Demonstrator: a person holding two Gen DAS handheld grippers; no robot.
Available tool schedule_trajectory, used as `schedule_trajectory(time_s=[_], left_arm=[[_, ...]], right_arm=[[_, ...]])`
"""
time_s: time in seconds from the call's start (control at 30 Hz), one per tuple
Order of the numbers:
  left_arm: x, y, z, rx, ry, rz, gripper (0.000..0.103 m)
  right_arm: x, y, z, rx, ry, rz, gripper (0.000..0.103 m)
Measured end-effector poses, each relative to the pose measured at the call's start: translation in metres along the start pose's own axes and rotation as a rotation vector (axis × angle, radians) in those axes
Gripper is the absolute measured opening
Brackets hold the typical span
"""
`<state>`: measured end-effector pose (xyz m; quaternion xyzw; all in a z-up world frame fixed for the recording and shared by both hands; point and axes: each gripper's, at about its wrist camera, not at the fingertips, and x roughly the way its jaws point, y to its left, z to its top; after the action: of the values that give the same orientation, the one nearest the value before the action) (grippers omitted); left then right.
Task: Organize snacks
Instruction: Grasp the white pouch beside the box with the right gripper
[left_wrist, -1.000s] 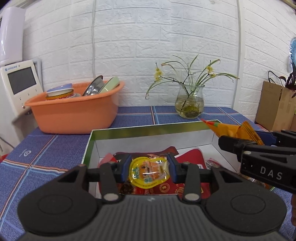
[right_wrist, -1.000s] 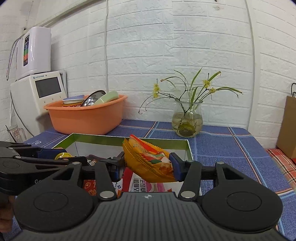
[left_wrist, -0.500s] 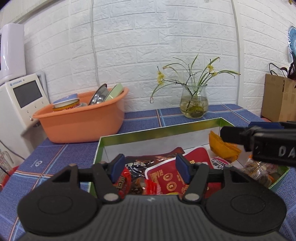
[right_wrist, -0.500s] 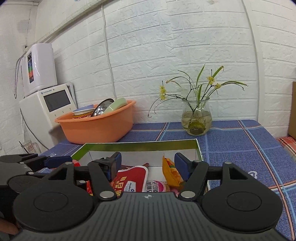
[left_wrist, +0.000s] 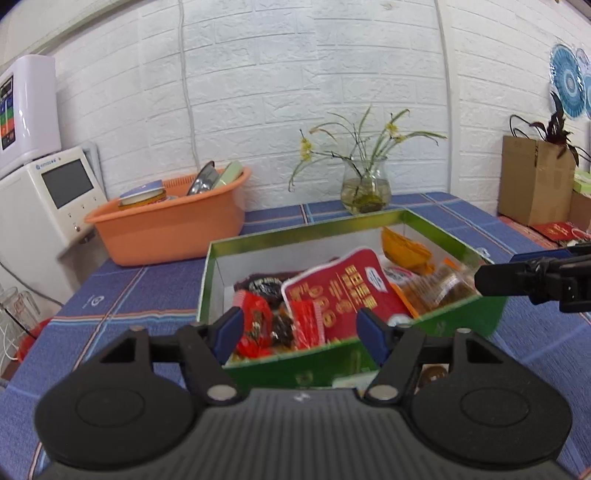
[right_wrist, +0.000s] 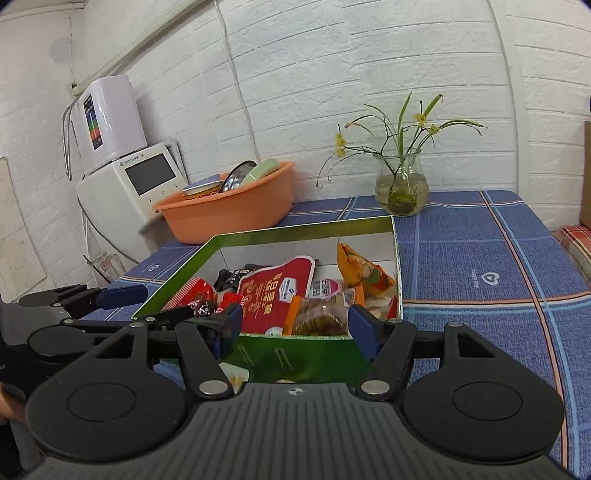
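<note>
Nearest you, your left gripper (left_wrist: 300, 334) is hanging in front of the near wall of the green box (left_wrist: 458, 320), its jaws spread apart and gripping nothing; they have just been opening. Your right gripper (right_wrist: 293, 334) is sitting the same way at that wall, jaws as wide as they go and empty, after just opening too. Inside the box the snacks are lying piled: a big red pouch (left_wrist: 341, 291) in the middle, a small red packet (left_wrist: 255, 326) at its left, a clear bag of brown biscuits (right_wrist: 319, 314) at its right, and an orange bag (right_wrist: 364, 271) leaning in the far right corner. Beyond the box, an orange basin (right_wrist: 229, 212) and a glass vase (right_wrist: 402, 192) are standing on the blue tablecloth (right_wrist: 480, 266).
</note>
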<state>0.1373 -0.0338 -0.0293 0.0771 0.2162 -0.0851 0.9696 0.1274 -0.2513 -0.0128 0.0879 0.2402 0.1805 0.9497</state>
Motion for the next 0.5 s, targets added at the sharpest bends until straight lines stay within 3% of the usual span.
schedule_trajectory(time_s=[0.2, 0.3, 0.5], left_arm=[[-0.030, -0.021, -0.028, -0.023, 0.041, -0.079, 0.069], [-0.043, -0.042, -0.037, 0.027, 0.039, -0.103, 0.069], [-0.046, -0.079, -0.055, 0.117, 0.074, -0.197, 0.070]], right_arm=[[-0.010, 0.005, -0.024, -0.005, 0.057, 0.040, 0.103], [-0.004, 0.004, -0.032, 0.005, 0.096, 0.048, 0.103], [0.009, -0.008, -0.041, 0.145, 0.194, 0.059, 0.103]])
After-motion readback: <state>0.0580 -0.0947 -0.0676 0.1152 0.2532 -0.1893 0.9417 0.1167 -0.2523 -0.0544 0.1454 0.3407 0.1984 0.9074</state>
